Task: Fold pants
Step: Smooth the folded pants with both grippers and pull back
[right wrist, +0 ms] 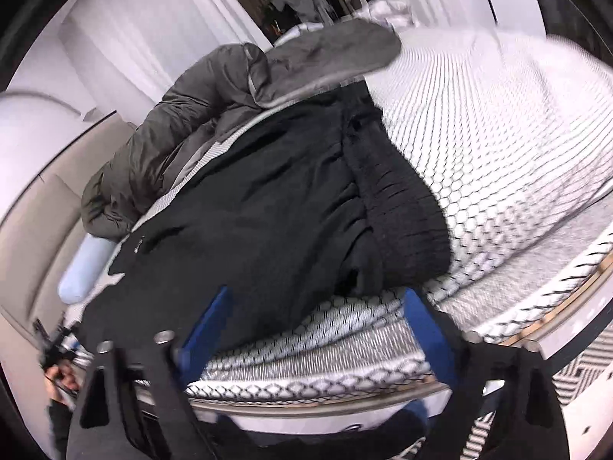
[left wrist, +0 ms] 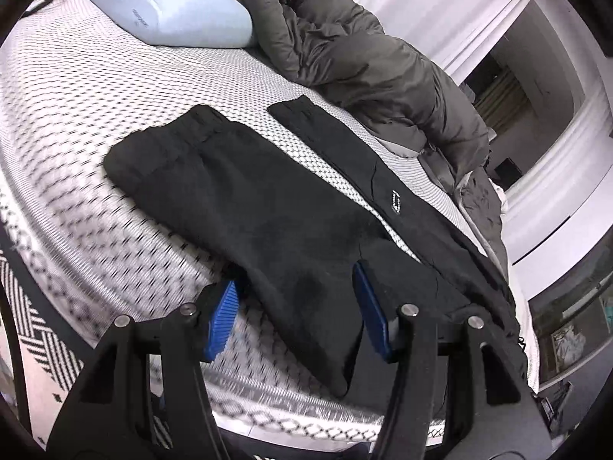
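Observation:
Black pants (left wrist: 268, 207) lie spread on the patterned mattress (left wrist: 95, 88), the two leg cuffs pointing toward the pillow. My left gripper (left wrist: 297, 312) hovers low over the near leg. Its blue pads (left wrist: 222, 318) straddle the leg's width, and the cloth lies flat between them, not pinched. In the right wrist view the pants (right wrist: 268, 207) show their ribbed waistband (right wrist: 402, 207) near the bed's edge. My right gripper (right wrist: 314, 322) is open just in front of the waist end; its left blue pad (right wrist: 207, 326) overlaps the black cloth, the other is beside the waistband.
A grey padded duvet (left wrist: 364, 57) is bunched along the far side, touching the pants. A pale blue pillow (left wrist: 168, 4) sits at the head. The mattress edge (right wrist: 306, 387) runs right under both grippers. A black-and-white rug (left wrist: 34, 329) covers the floor.

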A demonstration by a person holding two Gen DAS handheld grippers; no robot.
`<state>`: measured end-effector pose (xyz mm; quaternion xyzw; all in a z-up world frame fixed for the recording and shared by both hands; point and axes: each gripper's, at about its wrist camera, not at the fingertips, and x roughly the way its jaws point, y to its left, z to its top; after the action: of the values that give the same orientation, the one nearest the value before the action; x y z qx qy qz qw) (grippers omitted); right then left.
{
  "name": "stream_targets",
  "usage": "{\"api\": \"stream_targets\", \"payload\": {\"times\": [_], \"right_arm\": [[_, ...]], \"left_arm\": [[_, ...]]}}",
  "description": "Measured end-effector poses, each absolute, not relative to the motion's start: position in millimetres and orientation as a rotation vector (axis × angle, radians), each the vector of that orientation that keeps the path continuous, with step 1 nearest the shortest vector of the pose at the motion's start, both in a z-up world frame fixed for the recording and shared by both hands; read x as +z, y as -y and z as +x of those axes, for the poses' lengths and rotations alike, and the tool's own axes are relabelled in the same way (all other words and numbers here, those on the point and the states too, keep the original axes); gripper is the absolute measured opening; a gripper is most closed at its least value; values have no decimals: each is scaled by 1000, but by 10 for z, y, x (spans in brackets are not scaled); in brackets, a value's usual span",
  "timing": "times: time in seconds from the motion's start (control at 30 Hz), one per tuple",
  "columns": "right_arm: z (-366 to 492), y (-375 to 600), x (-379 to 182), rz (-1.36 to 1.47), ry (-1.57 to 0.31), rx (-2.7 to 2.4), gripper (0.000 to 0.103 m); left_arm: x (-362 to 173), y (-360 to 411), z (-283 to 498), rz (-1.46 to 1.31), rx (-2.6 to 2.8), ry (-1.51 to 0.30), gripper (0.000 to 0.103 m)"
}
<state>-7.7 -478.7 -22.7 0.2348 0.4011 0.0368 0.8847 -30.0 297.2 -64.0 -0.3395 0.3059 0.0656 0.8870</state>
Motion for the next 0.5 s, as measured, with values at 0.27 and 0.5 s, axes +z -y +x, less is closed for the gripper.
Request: {"api": "stream_targets", "payload": {"times": [0.27,0.5], "right_arm": [[150,5026,-191,604,-776,34,76],[2,4957,-581,809,-780,194,67]], "left_arm": [[-748,-3007,-110,-732,181,-661,53],[-758,-2956,-139,-720,142,-670,45]]}}
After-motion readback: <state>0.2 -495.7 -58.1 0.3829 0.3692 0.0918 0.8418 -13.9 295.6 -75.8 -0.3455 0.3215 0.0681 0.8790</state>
